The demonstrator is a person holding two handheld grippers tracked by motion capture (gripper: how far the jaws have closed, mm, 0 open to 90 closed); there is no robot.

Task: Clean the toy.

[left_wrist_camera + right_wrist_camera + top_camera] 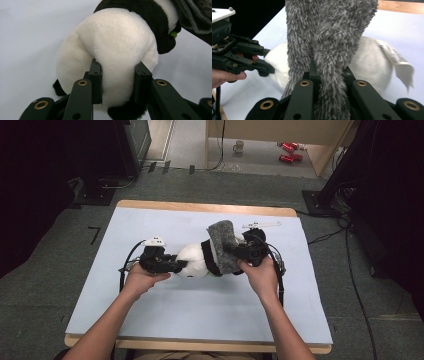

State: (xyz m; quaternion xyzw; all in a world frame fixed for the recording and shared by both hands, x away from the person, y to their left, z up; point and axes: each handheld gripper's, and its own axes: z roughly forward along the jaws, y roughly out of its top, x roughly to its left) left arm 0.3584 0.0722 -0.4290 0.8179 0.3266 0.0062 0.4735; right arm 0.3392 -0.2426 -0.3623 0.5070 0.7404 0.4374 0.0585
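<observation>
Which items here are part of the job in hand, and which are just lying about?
In use:
plush panda, pinched by the left gripper
fuzzy grey hat, clamped in the right gripper

Lying about:
mug on the floor beyond the table
red items beside it, too small to identify
</observation>
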